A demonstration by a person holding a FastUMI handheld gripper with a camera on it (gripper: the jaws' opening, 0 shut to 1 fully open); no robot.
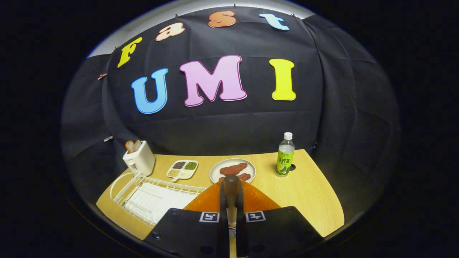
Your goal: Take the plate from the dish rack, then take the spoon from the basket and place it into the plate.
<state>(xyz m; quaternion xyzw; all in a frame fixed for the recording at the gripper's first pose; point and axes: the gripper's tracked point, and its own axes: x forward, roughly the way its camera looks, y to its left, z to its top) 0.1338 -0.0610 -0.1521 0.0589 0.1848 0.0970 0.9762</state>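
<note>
While my hand-held gripper [231,193] pinches the near rim of the orange plate [200,202] with both fingers pressed tight on it, the thin edge hold is my worry: any tilt or jerk could let the plate slip out and drop onto the table [312,193]. Swinging left, it could also knock the dish rack [150,195]. From left to right I count one toaster [140,159] with bread in it, one white wire dish rack, one small divided dish [182,169], one white plate of food [232,169] just beyond my fingers, and one bottle [285,154]. I cannot pick out the spoon or its basket.
</note>
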